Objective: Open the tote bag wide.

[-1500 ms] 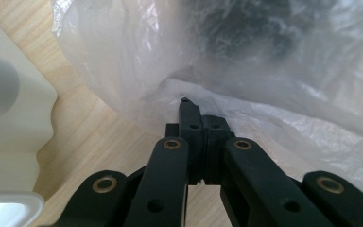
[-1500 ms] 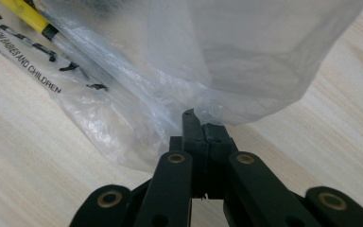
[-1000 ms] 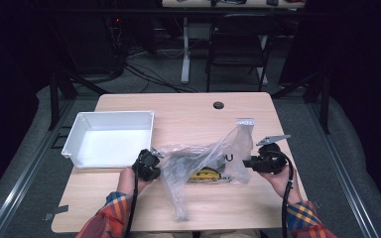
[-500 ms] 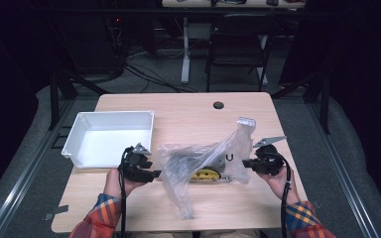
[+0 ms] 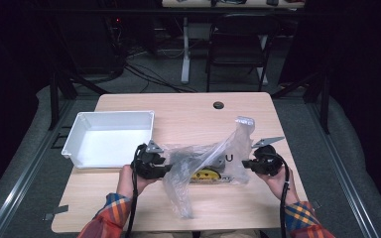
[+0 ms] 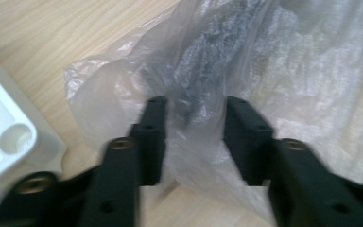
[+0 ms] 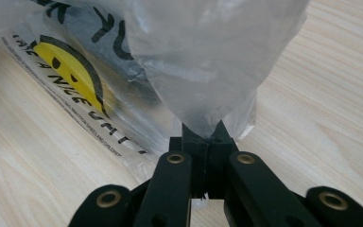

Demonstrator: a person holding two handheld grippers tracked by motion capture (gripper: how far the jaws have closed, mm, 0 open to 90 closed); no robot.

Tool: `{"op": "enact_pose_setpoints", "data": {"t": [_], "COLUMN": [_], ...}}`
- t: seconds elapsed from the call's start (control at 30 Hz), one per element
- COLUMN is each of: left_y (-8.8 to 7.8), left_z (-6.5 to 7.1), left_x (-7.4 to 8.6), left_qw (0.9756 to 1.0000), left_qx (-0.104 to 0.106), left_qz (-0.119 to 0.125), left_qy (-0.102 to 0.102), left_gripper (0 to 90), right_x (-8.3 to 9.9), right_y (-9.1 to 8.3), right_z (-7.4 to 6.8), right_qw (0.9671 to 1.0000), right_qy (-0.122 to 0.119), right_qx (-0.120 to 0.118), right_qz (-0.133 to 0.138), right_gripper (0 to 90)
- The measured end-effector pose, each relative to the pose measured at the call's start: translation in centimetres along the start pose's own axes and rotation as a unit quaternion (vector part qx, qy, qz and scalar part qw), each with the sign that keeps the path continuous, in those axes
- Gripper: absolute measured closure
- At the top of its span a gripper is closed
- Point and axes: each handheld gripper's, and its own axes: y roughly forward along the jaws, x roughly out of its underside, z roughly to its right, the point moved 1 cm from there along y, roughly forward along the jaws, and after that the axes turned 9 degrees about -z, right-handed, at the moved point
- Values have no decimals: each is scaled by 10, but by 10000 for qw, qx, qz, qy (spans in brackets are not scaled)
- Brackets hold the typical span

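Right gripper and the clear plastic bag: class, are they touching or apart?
Touching. In the right gripper view, the right gripper has its jaws closed together on an edge of the clear plastic bag.

High view sits above my side, facing forward and down, whole table (image 5: 188,111) in frame. My left gripper view looks close along its jaws, my right gripper view likewise. All three share the plastic bag (image 5: 206,161) (image 6: 246,71) (image 7: 203,61).
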Motion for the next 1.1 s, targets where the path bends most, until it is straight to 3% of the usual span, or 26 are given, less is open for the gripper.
{"op": "enact_pose_setpoints", "data": {"t": [0.07, 0.17, 0.3, 0.33, 0.5, 0.53, 0.57, 0.63, 0.7, 0.8, 1.1], "left_y": [5, 12, 15, 14, 14, 15, 15, 17, 19, 25, 31], "left_z": [-1, -1, -2, -4, -14, -16, -18, -20, -22, -24, -29], "left_x": [-2, -3, -4, -4, -5, -5, -5, -5, -6, -8, -9], "left_qw": [9999, 9997, 9995, 9991, 9984, 9976, 9972, 9964, 9952, 9922, 9840], "left_qx": [-68, -147, -252, -376, -552, -683, -726, -816, -939, -1192, -1670], "left_qz": [-46, -140, -133, -127, -92, -105, -123, -154, -227, -336, -605], "left_qy": [61, 119, 124, 114, -44, -96, -123, -179, -170, -159, -107], "left_gripper": [764, 883, 900, 900, 900, 900, 900, 900, 900, 900, 900], "right_x": [0, 2, 2, 2, 4, 4, 4, 5, 6, 7, 10], "right_y": [0, 5, 6, 6, 11, 12, 14, 16, 18, 21, 27], "right_z": [2, 4, 4, 5, 6, 7, 7, 9, 12, 14, 19], "right_qw": [9999, 9999, 9999, 9998, 9995, 9993, 9991, 9989, 9982, 9968, 9916], "right_qy": [-21, 78, 72, 52, 51, 64, 79, 83, 57, 69, 60], "right_qx": [104, 34, 43, 31, 106, 58, 226, 173, 297, 436, 782], "right_qz": [-106, -99, -127, -164, -300, -357, -360, -430, -522, -671, -1028], "right_gripper": [900, 900, 900, 900, 900, 900, 900, 900, 900, 900, 900]}}
